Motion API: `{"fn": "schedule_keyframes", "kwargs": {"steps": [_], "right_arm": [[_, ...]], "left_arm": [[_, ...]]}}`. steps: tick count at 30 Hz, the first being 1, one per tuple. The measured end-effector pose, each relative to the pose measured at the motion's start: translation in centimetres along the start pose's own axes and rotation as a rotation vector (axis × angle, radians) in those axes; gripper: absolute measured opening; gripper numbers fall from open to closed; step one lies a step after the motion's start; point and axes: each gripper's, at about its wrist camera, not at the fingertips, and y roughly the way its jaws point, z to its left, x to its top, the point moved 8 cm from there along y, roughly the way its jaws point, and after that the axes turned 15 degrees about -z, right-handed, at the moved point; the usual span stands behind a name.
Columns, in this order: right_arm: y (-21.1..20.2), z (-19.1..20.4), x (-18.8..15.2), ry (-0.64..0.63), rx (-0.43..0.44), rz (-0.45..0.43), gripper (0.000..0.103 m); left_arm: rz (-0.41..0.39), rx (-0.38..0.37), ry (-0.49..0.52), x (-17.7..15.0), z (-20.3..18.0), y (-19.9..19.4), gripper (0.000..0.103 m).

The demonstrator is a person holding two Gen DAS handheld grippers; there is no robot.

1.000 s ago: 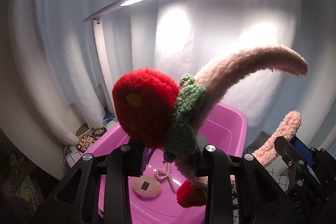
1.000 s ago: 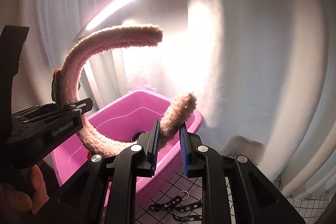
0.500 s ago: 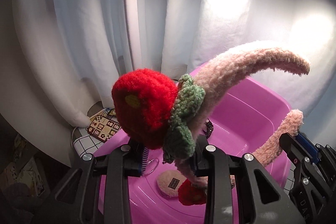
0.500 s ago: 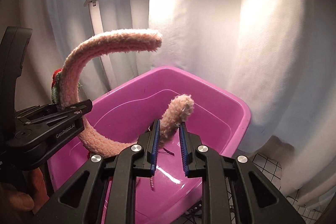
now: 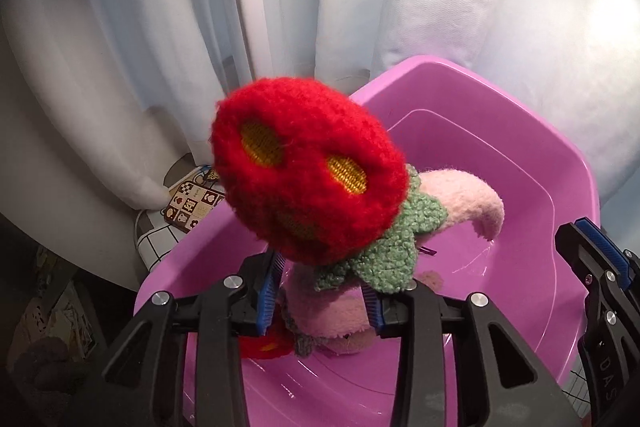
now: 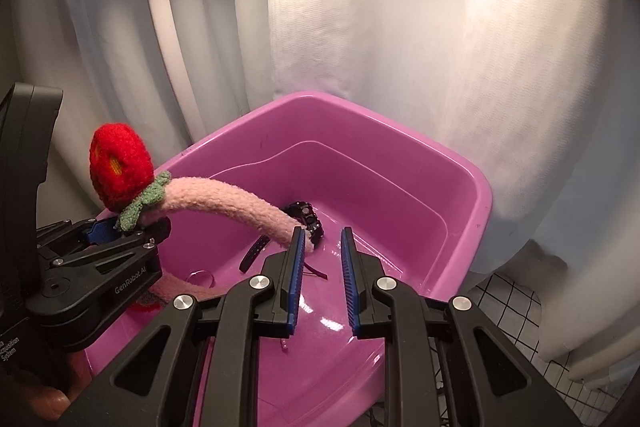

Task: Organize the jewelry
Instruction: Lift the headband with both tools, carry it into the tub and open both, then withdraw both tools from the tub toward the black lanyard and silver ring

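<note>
1. My left gripper point(image 5: 324, 297) is clenched on the fuzzy pink headband point(image 6: 224, 201) near its middle, just under the red strawberry pompom point(image 5: 308, 167) and its green leaves.
2. From those jaws the band's long arc runs forward and to my right, out over the purple tub point(image 6: 460, 187); its free tip dips low inside, beside the left finger of my right gripper point(image 6: 320, 279).
3. My right gripper is released, jaws apart with nothing between them, hovering above the tub floor.
4. I judge the drop turns on the left hand alone: the band is already over the tub.
5. In the tub I see a black watch point(image 6: 306, 217) and a thin dark strap point(image 6: 254, 253); smaller bits are too unclear to name.
</note>
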Motion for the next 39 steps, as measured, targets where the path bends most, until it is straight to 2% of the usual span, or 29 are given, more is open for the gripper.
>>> {"fn": "schedule_keyframes", "kwargs": {"steps": [1, 3, 5, 7, 9, 11, 19, 29, 31, 33, 38, 39], "right_arm": [[-0.2, 0.1, 0.2, 0.000, 0.001, -0.002, 0.021], [-0.1, 0.1, 0.2, -0.006, -0.003, -0.004, 0.022], [-0.3, 0.2, 0.3, -0.004, -0.003, -0.005, 0.024], [-0.6, 0.2, 0.3, -0.002, -0.008, -0.009, 0.030], [-0.8, 0.1, 0.3, -0.001, -0.014, -0.014, 0.038], [-0.9, 0.0, 0.3, 0.001, -0.019, -0.014, 0.039], [-1.9, -0.1, 0.3, 0.006, -0.025, -0.025, 0.042], [-4.4, -0.8, 0.5, 0.043, -0.022, -0.055, 0.045], [-5.4, -1.1, 0.6, 0.058, -0.011, -0.071, 0.049], [-6.8, -1.5, 0.7, 0.072, -0.014, -0.101, 0.061], [-10.0, -3.9, 0.4, 0.114, -0.035, -0.139, 0.062], [-10.7, -4.5, 0.2, 0.130, -0.040, -0.145, 0.066]], "left_arm": [[0.005, 0.002, -0.002, -0.1, 0.1, 0.0, 0.061], [0.020, 0.017, -0.005, -0.2, 0.4, 0.1, 0.076], [0.027, 0.023, -0.010, -0.5, 0.7, 0.2, 0.077], [0.033, 0.045, -0.009, -0.7, 1.1, 0.3, 0.086], [0.030, 0.050, -0.021, -0.9, 1.5, 0.2, 0.090], [0.025, 0.061, -0.020, -0.9, 1.7, 0.0, 0.095], [0.024, 0.077, -0.002, -0.8, 1.9, -0.8, 0.097], [-0.049, 0.067, 0.002, -0.1, 1.9, -3.9, 0.097], [-0.067, 0.064, 0.000, -0.1, 1.8, -4.8, 0.097], [-0.085, 0.057, -0.001, -0.1, 1.7, -5.7, 0.097], [-0.109, 0.030, 0.029, -0.4, 0.6, -8.0, 0.097], [-0.114, 0.022, 0.036, -0.5, 0.3, -8.5, 0.097]]}}
